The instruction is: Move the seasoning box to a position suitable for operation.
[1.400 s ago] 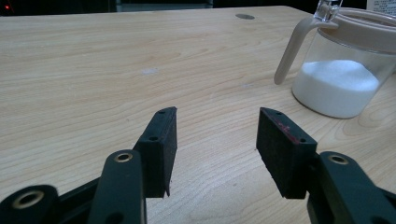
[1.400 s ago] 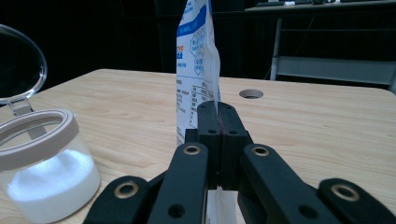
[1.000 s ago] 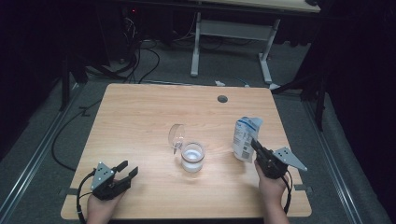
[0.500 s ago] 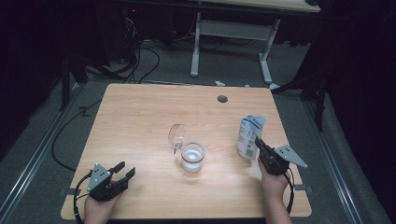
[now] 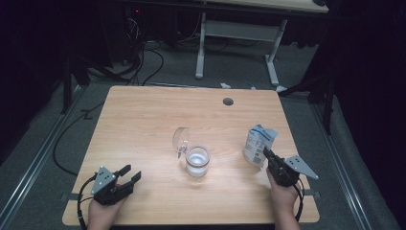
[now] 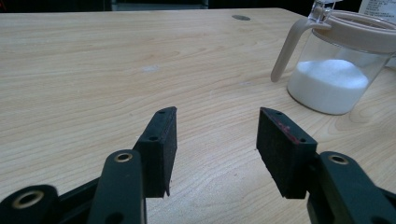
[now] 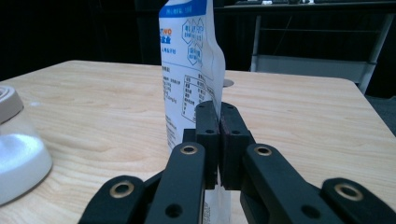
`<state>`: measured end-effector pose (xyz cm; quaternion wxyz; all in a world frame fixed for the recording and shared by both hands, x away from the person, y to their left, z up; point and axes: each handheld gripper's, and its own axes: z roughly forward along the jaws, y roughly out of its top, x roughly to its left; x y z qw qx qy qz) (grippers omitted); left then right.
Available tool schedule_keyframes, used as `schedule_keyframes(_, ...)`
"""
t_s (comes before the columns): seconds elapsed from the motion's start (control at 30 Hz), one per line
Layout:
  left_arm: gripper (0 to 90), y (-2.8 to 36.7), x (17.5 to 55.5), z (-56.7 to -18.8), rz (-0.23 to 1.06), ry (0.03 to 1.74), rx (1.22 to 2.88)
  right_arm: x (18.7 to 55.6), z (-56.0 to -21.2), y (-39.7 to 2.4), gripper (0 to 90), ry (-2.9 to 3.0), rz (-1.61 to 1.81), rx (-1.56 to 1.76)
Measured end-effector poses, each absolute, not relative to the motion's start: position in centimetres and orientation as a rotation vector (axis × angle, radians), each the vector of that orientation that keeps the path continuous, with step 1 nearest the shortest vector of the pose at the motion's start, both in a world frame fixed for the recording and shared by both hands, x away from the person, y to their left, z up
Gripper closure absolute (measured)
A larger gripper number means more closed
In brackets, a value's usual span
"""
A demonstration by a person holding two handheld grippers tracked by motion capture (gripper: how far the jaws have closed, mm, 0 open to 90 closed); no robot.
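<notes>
Pinched pouch [image 7: 189,70] edge w/ right fingers [image 7: 208,122]; left fingers [image 6: 161,144] apart, idle. Jar [image 5: 197,160] part-filled; pouring pending.

My left black two-jaw gripper [image 5: 125,177] has flat linkage arms with brass-ringed pivot holes and thick, blocky foam pads [image 6: 163,149]; one pad carries faint red scuffs. A grey three-cornered plate with small dark screws sits on top, and a black cable loops from its rear. My right black two-jaw gripper [image 5: 266,154] is built alike, with the same grey plate, brass-ringed pivots and trailing black cable.
</notes>
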<state>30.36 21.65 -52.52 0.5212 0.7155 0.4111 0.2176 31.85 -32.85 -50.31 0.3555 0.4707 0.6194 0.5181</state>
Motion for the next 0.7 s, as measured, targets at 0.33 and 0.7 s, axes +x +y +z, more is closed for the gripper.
schedule_keyframes(0.33,47.2,21.50,30.47,-52.61,0.517,0.969,1.736,31.33,-50.52,-32.74,86.1,1.615,1.321,1.220)
schedule_keyframes(0.7,46.8,21.40,30.52,-52.66,0.519,0.959,1.747,31.21,-50.49,-32.63,77.9,1.622,1.312,1.237)
